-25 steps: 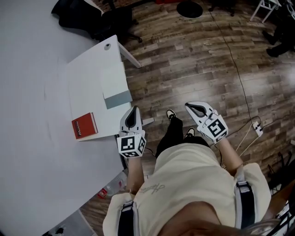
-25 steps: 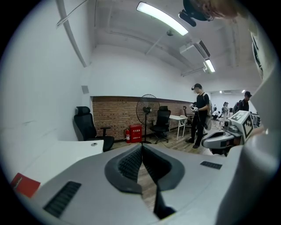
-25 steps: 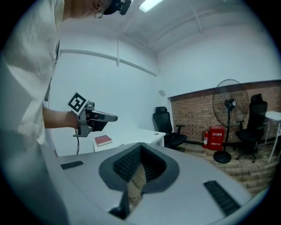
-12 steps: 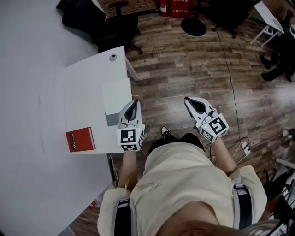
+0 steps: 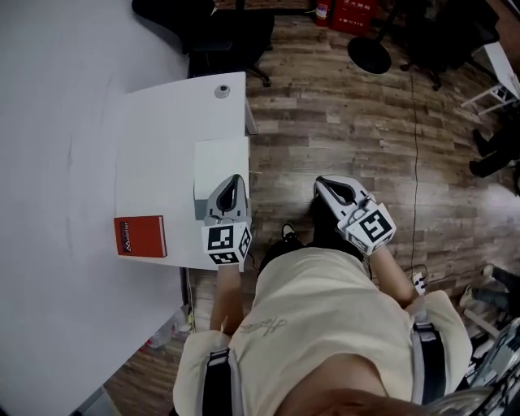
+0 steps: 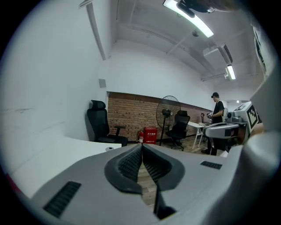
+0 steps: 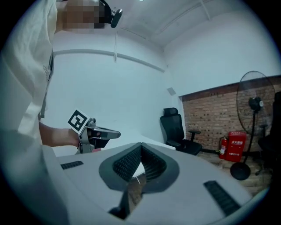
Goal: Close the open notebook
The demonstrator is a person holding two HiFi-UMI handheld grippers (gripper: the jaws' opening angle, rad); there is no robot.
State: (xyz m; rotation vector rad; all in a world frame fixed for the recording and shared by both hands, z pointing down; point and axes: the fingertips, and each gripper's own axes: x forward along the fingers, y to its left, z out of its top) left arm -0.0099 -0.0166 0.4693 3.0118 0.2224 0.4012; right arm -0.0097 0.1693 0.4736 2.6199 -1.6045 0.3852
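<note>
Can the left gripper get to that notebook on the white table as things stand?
Probably yes: the left gripper hangs just over the notebook, at its near edge, and nothing lies between them.

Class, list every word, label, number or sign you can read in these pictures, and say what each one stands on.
Nothing reads clearly.
White print on the red book, lying on the white table: too blurred to read.
White characters on the red box at the top of the head view: too small to read.
Square black-and-white markers on the left gripper and right gripper: patterns, no words.
</note>
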